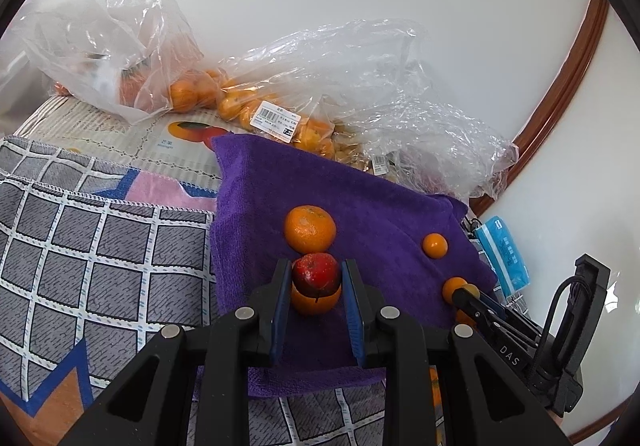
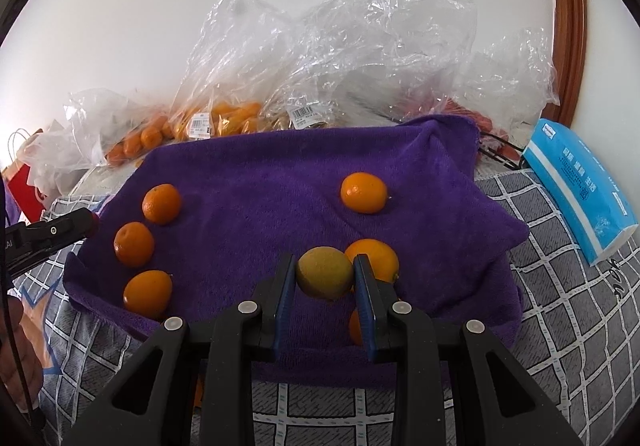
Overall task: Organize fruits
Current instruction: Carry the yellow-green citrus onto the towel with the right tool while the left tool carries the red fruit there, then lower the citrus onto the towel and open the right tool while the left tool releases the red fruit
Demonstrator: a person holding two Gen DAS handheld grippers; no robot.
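The left gripper (image 1: pixel 316 276) was clamped on a small red fruit (image 1: pixel 316 273), held just above an orange (image 1: pixel 315 302) on the purple towel (image 1: pixel 380 213), with a bigger orange (image 1: pixel 309 228) just beyond it on the far side. The right gripper (image 2: pixel 325 278) was closed around a yellowish-green citrus (image 2: pixel 325 273) over the near right part of the same towel, with another orange (image 2: pixel 378 256) just behind it on the right. Three oranges (image 2: pixel 134 244) sat in a loose row along the towel's left edge, and one (image 2: pixel 364 192) lay alone farther back. Clear plastic bags (image 2: pixel 320 57) holding more orange fruit were heaped against the far wall. A blue tissue pack (image 2: pixel 576 181) lay on the right, on the checked cloth (image 2: pixel 560 306).
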